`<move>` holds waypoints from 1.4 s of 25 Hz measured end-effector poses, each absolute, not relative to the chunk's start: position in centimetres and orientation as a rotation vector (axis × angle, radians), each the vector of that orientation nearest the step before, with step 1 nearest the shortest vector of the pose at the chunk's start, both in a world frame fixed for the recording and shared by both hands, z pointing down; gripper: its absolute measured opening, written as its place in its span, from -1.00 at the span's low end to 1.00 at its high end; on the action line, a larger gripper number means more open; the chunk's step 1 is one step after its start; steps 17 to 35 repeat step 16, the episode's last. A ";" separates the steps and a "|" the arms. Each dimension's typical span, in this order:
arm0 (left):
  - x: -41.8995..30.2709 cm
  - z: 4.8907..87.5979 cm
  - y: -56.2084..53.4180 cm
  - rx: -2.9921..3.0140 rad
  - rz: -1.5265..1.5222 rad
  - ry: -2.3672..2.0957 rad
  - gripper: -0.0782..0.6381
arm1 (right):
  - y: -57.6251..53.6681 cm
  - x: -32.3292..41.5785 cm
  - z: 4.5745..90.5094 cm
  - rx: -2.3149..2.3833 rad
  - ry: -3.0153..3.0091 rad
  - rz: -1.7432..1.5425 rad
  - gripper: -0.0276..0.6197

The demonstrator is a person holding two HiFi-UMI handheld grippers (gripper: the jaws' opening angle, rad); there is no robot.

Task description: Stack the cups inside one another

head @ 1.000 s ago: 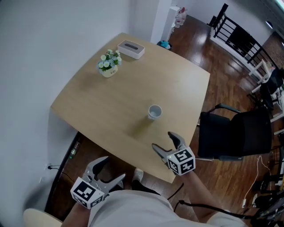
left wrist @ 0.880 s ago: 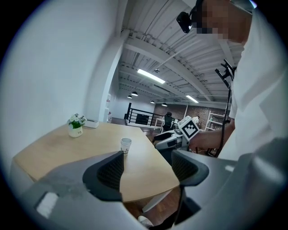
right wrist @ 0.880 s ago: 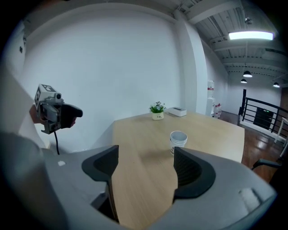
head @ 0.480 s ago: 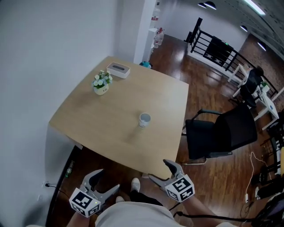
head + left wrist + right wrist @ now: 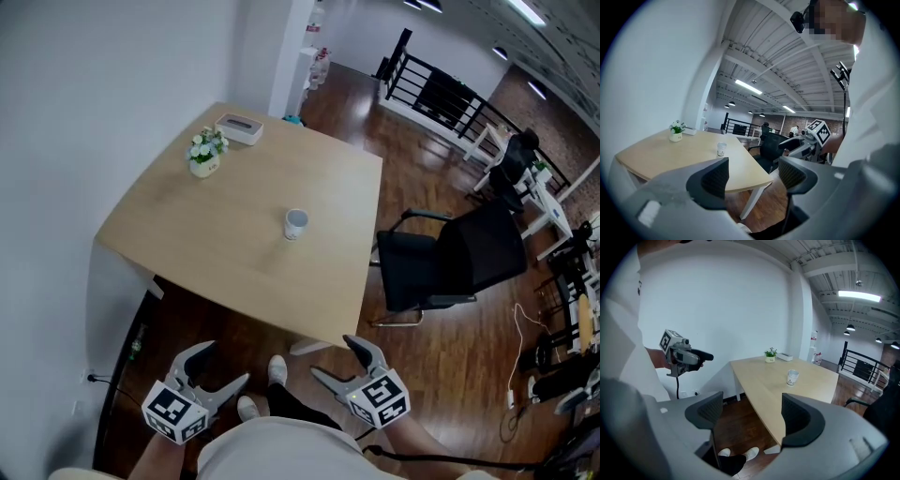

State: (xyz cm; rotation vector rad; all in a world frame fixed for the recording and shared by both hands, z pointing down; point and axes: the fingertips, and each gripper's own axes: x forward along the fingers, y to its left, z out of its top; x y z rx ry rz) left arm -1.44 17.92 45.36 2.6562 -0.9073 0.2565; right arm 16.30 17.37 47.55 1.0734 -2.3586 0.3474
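A single white paper cup stack (image 5: 295,224) stands upright near the middle of the wooden table (image 5: 178,225); it also shows small in the left gripper view (image 5: 722,149) and the right gripper view (image 5: 791,378). My left gripper (image 5: 217,369) is open and empty, held over the floor well short of the table's near edge. My right gripper (image 5: 342,363) is open and empty too, below the table's near corner. In each gripper view the other gripper shows: the right gripper (image 5: 806,143) and the left gripper (image 5: 684,357).
A small potted plant (image 5: 203,153) and a white tissue box (image 5: 238,129) sit at the table's far corner by the wall. A black office chair (image 5: 450,267) stands right of the table. A person's shoes (image 5: 262,389) are on the wooden floor.
The view has pulled back from the table: the table and cup look smaller and farther, and both grippers sit lower and farther from the table's edge. Both stay open.
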 end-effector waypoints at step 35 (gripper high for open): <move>-3.8 45.7 19.4 2.652 0.247 -0.931 0.19 | 17.4 13.1 47.3 1.042 -2.375 0.315 0.27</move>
